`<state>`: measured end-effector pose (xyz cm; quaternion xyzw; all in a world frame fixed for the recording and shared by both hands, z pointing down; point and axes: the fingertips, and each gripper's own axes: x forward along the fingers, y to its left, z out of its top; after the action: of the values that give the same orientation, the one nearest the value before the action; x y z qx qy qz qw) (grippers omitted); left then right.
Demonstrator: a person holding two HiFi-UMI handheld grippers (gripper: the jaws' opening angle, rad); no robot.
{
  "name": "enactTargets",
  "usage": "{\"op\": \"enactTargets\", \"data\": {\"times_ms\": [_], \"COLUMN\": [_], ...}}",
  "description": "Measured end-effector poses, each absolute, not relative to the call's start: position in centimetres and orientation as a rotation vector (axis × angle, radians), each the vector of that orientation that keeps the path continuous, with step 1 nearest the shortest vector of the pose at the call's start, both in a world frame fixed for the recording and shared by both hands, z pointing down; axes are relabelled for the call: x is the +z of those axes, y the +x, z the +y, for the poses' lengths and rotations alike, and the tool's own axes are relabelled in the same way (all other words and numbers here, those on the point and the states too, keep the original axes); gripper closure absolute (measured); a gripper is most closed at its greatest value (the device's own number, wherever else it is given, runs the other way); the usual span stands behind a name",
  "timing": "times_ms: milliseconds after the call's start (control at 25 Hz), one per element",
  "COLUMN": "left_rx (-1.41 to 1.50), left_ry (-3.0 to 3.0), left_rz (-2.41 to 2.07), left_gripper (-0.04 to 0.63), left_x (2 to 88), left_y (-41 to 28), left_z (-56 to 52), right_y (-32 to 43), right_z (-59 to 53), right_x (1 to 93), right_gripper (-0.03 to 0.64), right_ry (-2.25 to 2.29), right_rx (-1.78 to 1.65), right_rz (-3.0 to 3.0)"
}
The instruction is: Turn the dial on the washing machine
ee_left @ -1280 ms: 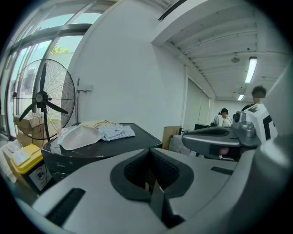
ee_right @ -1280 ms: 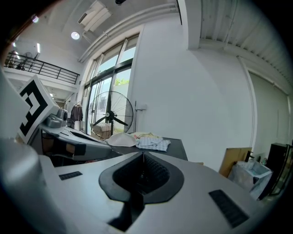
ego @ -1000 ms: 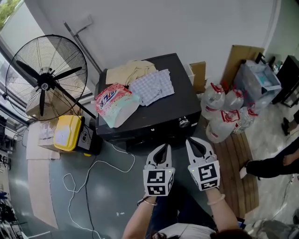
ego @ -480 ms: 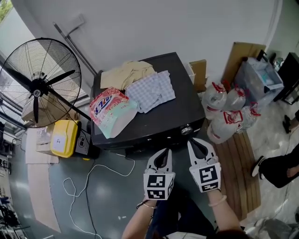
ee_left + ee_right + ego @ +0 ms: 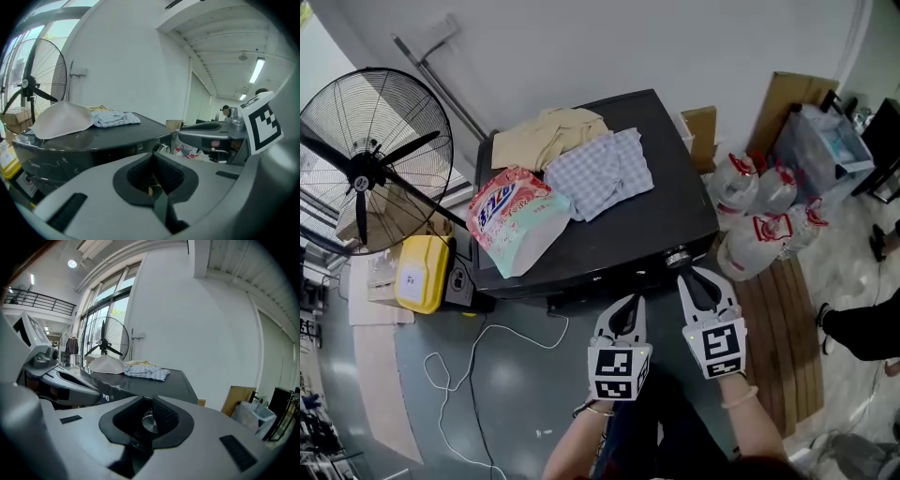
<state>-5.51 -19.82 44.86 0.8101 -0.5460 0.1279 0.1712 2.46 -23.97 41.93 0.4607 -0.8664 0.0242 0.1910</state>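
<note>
The washing machine (image 5: 609,239) is close in front. The left gripper (image 5: 627,302) is shut and empty. On the right gripper (image 5: 694,276) the jaws have just been opened a little, with nothing gripped. The dial (image 5: 677,256), on the machine's front right corner, is seen just ahead, not yet turned.

My head camera looks steeply down on the washing machine (image 5: 656,225) from well above, with both hands at the frame's bottom. The camera on my left gripper (image 5: 630,302) sits low and close, facing nearly level across the machine's top. The one on my right gripper (image 5: 694,276) faces likewise and sees the dial (image 5: 149,422), quite near I think, through jaws that have just been opening. All three views share the fan (image 5: 366,169) and the machine's top.
</note>
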Motion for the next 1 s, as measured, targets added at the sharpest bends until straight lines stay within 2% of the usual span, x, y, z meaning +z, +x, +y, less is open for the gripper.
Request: {"op": "enactTargets", "data": {"times_ms": [440,1000], "left_rx": [0.362,0.378], "left_ry": [2.233,2.244], "left_rz": [-1.586,-1.603], "left_gripper": [0.578,0.578], "left_x": [48.8,52.2], "left_y": [-7.0,-6.9], "left_z": [-18.9,-17.5], "right_y": [1.7,2.4], "right_z": [-25.1,-26.1], "right_x": [44.2,47.8], "right_gripper": [0.516,0.414], "right_ry": [1.270,1.292], "right_rx": [-0.011,-0.046], "right_rz": [-2.457,-2.445]}}
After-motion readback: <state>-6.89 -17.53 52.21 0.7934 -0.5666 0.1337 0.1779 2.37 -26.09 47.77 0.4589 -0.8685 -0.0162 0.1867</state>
